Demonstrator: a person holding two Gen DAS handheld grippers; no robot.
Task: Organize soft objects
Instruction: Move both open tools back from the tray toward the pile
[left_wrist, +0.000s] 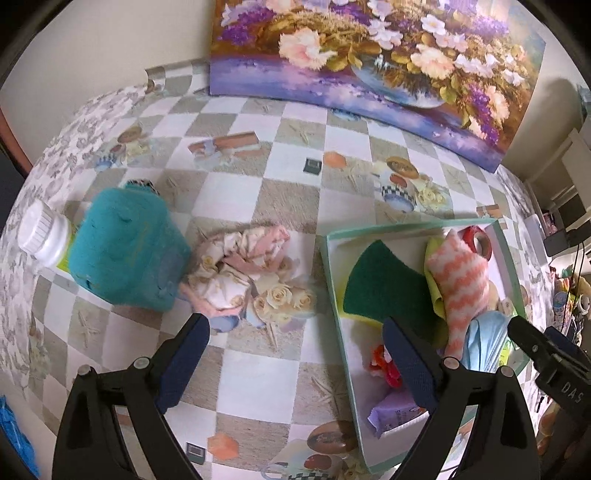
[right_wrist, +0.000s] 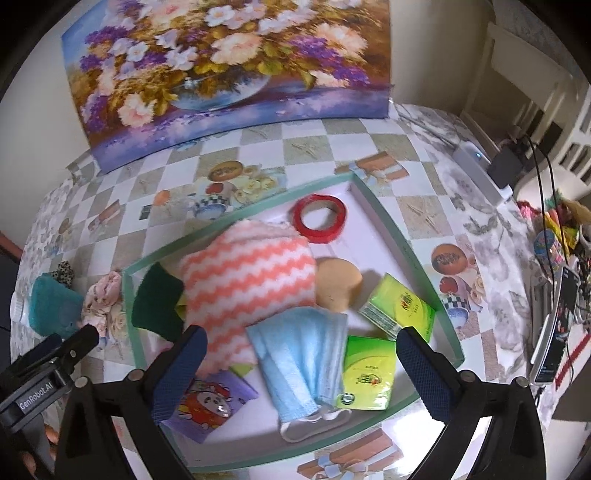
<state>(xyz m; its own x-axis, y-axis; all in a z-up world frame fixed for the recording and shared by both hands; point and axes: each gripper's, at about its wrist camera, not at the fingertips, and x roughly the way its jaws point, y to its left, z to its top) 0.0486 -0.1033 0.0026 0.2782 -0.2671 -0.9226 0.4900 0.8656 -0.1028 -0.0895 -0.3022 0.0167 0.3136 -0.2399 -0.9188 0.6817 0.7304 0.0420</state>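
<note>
Left claw (left_wrist: 295, 343): spread wide, pinching nothing, above bare checked surface (left_wrist: 258, 369).
Still out, left to right: one fuzzy teal plush block (left_wrist: 125, 254), one crumpled floral pink cloth (left_wrist: 236, 269) touching it.
Shallow green-rimmed white tray (right_wrist: 406, 251): one dark green scouring pad (right_wrist: 155, 302), one pink-and-white zigzag cloth (right_wrist: 251, 280), one pale blue face mask (right_wrist: 303, 354), two green tissue packs (right_wrist: 369, 373).
Right claw (right_wrist: 299, 354): spread, empty, over the mask.
Risk: limp floral cloth may slip a shallow pinch; the neighbouring white-capped bottle (left_wrist: 44, 236) could get nudged.
</note>
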